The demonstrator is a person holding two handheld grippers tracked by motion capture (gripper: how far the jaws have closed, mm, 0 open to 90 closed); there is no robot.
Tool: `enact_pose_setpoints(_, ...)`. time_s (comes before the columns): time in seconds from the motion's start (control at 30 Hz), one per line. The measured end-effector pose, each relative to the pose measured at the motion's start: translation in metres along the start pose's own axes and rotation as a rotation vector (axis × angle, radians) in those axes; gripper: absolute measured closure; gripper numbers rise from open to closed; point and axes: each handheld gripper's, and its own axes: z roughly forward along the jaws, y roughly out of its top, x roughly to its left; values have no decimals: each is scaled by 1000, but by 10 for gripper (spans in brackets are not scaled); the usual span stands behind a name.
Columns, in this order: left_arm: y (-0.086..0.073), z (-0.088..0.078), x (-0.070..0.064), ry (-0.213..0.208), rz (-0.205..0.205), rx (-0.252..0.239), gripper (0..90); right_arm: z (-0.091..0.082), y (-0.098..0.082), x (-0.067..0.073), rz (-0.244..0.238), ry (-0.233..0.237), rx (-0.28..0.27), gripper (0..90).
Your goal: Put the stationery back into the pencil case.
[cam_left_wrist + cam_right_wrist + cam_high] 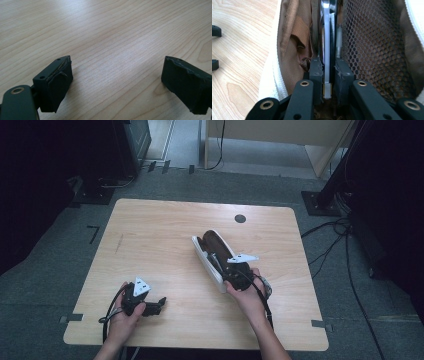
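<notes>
Flat silvery tool (326, 50), far end hidden inside pouch (372, 45), pinched in closed right claw (328, 75).

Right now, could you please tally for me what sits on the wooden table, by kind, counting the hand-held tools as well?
White zip case with brown lining: 1
Thin silvery flat item inside the case: 1
Hand-held tools: 2, the left tool open over bare table, the right tool shut on the silvery item
Total: 4

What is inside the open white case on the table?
The white case has brown lining, a mesh pocket and a thin silver-edged item gripped by the right gripper. Its far end is hidden.
</notes>
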Motion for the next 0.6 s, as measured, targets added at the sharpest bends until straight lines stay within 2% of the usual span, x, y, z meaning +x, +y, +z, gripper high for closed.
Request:
enact_pose_setpoints(0.3, 0, 0, 0, -2, 4, 1, 102, -2, 0, 0, -5, 2, -6, 779)
enact_pose_setpoints(0.5, 0, 0, 0, -2, 3, 1, 102, -8, 0, -1, -20, -7, -63, 726)
enact_pose_setpoints(0.6, 0, 0, 0, -2, 3, 1, 102, -15, 1, 0, -35, -15, -101, 731)
